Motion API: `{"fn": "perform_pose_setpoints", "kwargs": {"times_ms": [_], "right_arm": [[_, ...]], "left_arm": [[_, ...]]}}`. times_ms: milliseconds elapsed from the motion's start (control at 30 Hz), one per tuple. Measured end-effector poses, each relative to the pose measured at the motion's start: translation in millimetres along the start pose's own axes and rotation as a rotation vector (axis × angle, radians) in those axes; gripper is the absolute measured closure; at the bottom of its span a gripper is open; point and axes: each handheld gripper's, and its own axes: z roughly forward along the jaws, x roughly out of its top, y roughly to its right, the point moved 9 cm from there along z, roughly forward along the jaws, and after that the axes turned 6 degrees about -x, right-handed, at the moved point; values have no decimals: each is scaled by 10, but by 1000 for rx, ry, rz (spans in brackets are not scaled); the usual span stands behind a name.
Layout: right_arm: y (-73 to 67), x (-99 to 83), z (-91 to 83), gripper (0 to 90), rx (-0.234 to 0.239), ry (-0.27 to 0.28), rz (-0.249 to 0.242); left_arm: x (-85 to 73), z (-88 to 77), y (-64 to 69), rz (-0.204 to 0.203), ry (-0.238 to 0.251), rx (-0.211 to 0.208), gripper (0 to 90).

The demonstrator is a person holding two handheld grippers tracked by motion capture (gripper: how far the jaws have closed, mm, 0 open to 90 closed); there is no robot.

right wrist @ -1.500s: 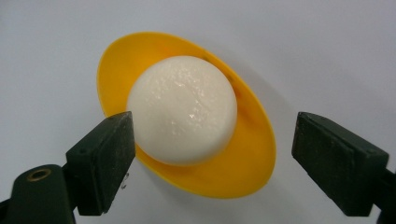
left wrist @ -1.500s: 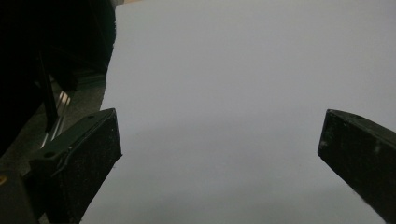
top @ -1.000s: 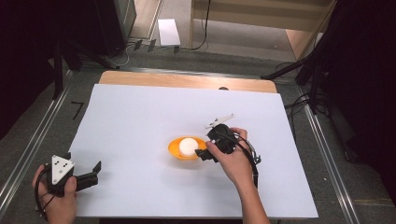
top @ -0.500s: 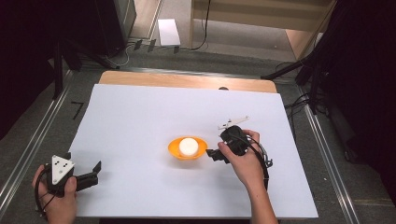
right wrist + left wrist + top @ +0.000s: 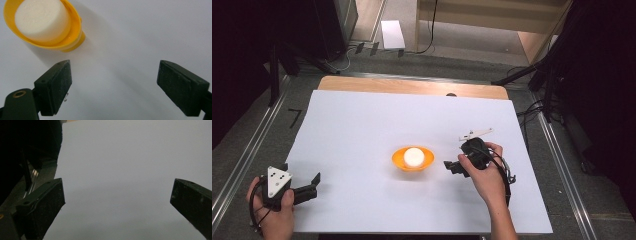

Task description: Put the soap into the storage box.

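Between the two black jaws of the right claw, seen in the right gripper view, lies bare white sheet; the jaws stand apart and hold nothing. Just beyond the left-hand jaw in that view sits a small shallow orange plastic bowl with a white, foam-like cylinder standing upright inside it.

From the high view, the right claw rests low over the counter, just to the right of the orange bowl and pointing toward it, near but not touching. The white cylinder sits in the middle of the bowl. A person's right hand grips the tool's body.

Farther out, the left claw is well apart, near the front left corner of the white sheet that covers the counter. Its jaws are also spread wide and empty, with plain sheet between them in the left gripper view.

Judging by how things lie, the cylinder is already placed in the bowl and let go, so the placing looks done. No other loose item is on the sheet, so little seems left.
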Motion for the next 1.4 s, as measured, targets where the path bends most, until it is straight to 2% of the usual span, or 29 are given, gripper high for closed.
{"fn": "perform_pose_setpoints", "kwargs": {"times_ms": [600, 1133, 1400], "right_arm": [[254, -293, -60, 135, -32, -8, 42], [466, -580, -115, 136, -42, -9, 87], [536, -717, -115, 138, -51, -4, 80]], "left_arm": [[0, -4, -2, 1, 0, 0, 0], [2, -3, 1, 0, 4, 2, 0], [1, -4, 3, 3, 4, 2, 0]]}}
